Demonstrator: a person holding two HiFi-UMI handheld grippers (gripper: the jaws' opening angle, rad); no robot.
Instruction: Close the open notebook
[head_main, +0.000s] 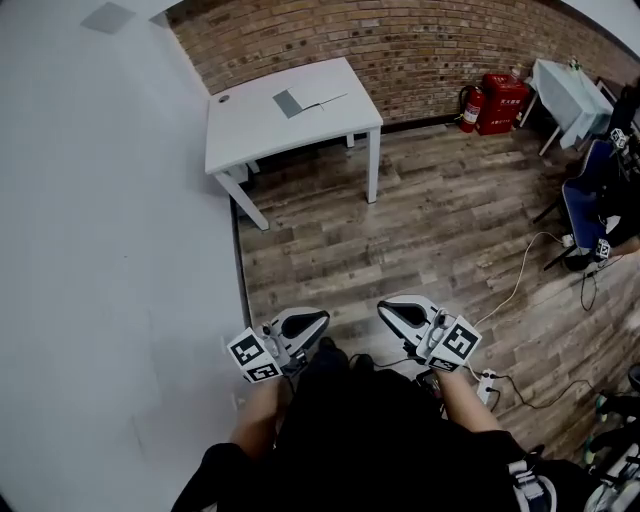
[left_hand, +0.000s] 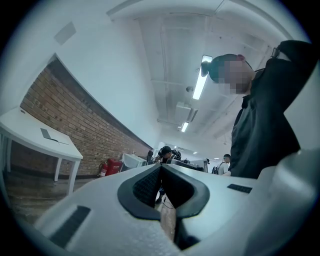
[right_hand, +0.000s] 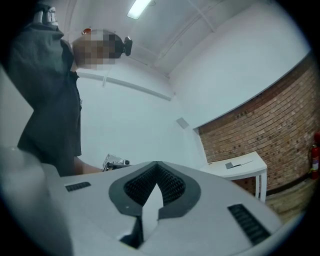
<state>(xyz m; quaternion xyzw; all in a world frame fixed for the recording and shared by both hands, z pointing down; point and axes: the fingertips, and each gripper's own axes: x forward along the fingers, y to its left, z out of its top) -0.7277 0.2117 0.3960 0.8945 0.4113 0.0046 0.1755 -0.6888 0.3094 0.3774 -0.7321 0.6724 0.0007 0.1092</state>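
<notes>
The open notebook (head_main: 300, 101) lies flat on a white table (head_main: 250, 135) against the brick wall, far from me across the wooden floor. It also shows small in the left gripper view, notebook (left_hand: 50, 135), and in the right gripper view, notebook (right_hand: 235, 164). My left gripper (head_main: 305, 322) and right gripper (head_main: 400, 312) are held close to my body, side by side, well short of the table. The left gripper (left_hand: 161, 166) is shut with nothing between its jaws. The right gripper (right_hand: 157, 164) is also shut and empty.
A white wall (head_main: 110, 250) runs along the left. Red fire extinguishers (head_main: 495, 100) stand by the brick wall (head_main: 400, 40). At the right are a cloth-covered table (head_main: 570, 85), a blue chair (head_main: 585, 205) and a cable (head_main: 520, 280) running to a power strip (head_main: 487, 385).
</notes>
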